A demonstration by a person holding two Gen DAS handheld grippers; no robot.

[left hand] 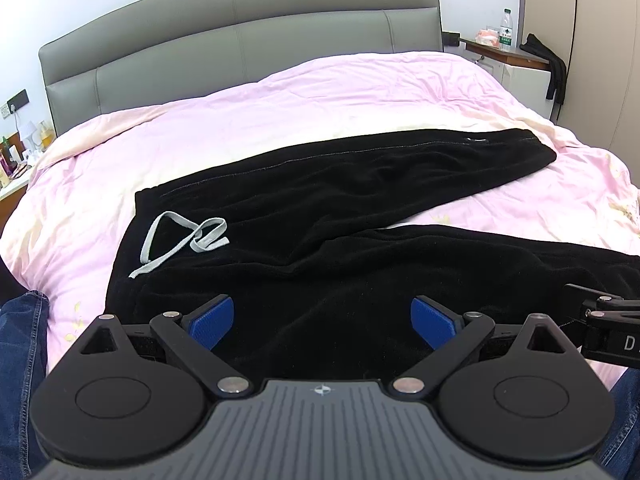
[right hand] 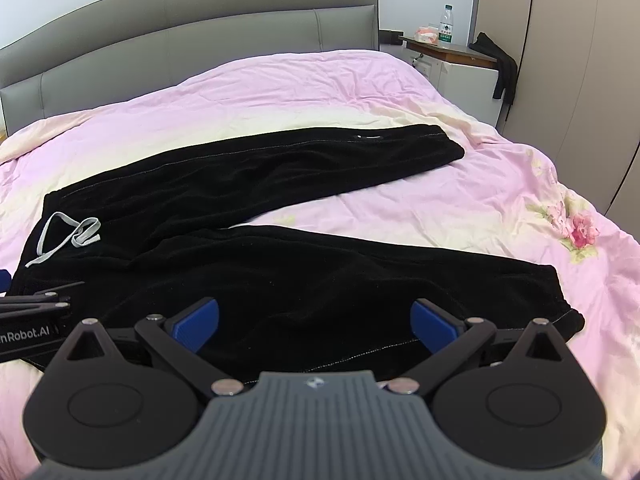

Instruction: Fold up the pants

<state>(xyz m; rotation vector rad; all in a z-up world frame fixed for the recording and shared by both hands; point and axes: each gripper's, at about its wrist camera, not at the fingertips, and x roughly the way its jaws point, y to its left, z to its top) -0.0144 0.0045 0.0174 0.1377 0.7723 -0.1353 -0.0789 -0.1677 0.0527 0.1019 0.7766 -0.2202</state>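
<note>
Left wrist view: black pants (left hand: 320, 216) are spread flat on a pink duvet (left hand: 320, 92) covering a bed with a grey headboard (left hand: 240, 28). The waistband lies to the left, and a grey drawstring (left hand: 180, 240) is looped on it. The two legs are splayed apart toward the right, with a wedge of duvet seen between them. The left tongs (left hand: 322, 320) are held wide apart over the near edge of the pants, with nothing gripped. Blue denim is seen at both lower corners. A bottle (left hand: 506, 30) is seen standing on a nightstand at far right.

Right wrist view: the right tongs (right hand: 315, 324) are likewise held wide apart, above the near leg close to its cuff (right hand: 560, 300), nothing being gripped. The far leg is seen stretched toward the upper right. Part of the other tool is seen at the left edge.
</note>
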